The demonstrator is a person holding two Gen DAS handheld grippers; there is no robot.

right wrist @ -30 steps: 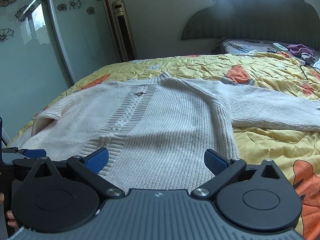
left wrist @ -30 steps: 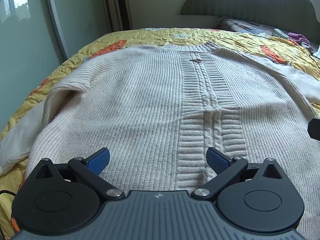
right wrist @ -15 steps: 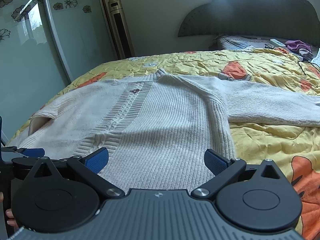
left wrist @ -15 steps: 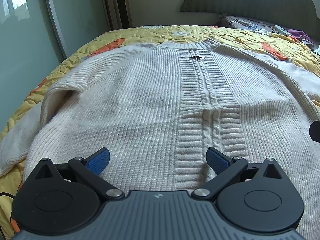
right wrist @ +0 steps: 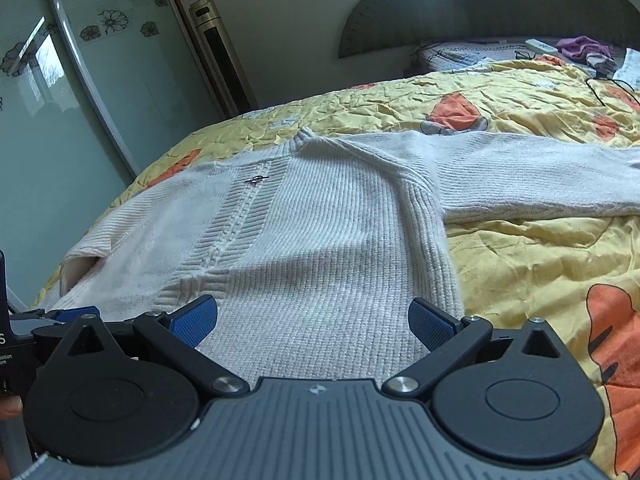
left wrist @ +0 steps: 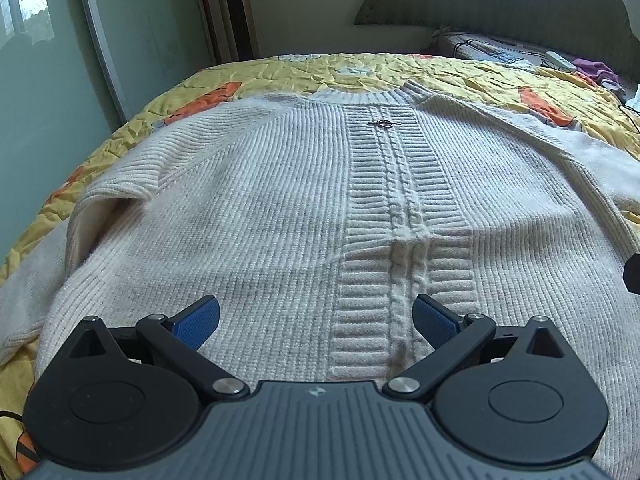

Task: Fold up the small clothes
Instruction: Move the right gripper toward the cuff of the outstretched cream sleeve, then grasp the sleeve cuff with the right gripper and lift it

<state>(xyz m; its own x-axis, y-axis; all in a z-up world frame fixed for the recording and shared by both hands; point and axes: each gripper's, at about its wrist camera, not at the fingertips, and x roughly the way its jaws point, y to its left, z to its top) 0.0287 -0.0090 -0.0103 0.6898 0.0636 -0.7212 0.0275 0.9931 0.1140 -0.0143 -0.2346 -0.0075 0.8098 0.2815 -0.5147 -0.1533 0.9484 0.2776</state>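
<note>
A cream ribbed knit sweater [left wrist: 280, 208] lies flat, front up, on a yellow quilt, its collar at the far end. A cable band with a small metal clasp [left wrist: 385, 123] runs down its middle. My left gripper [left wrist: 316, 318] hovers open over the hem near the cable band, nothing between its blue pads. In the right wrist view the sweater [right wrist: 320, 232] spreads left, and its right sleeve [right wrist: 540, 176] stretches out to the right. My right gripper [right wrist: 312, 318] is open above the hem's right part. The left sleeve is tucked at the left side [left wrist: 104, 208].
The yellow quilt [right wrist: 520, 92] with orange patches covers the bed. A grey headboard [right wrist: 480, 12], a pillow and some clothes [right wrist: 580, 46] lie at the far end. A glass sliding door [right wrist: 80, 100] and a tall tower fan [right wrist: 220, 52] stand to the left. The left gripper's body [right wrist: 40, 320] shows at the lower left.
Both views have shifted slightly over the sweater; the right gripper has turned a little left and tilted. Both grippers stay open and the sweater has not moved.
</note>
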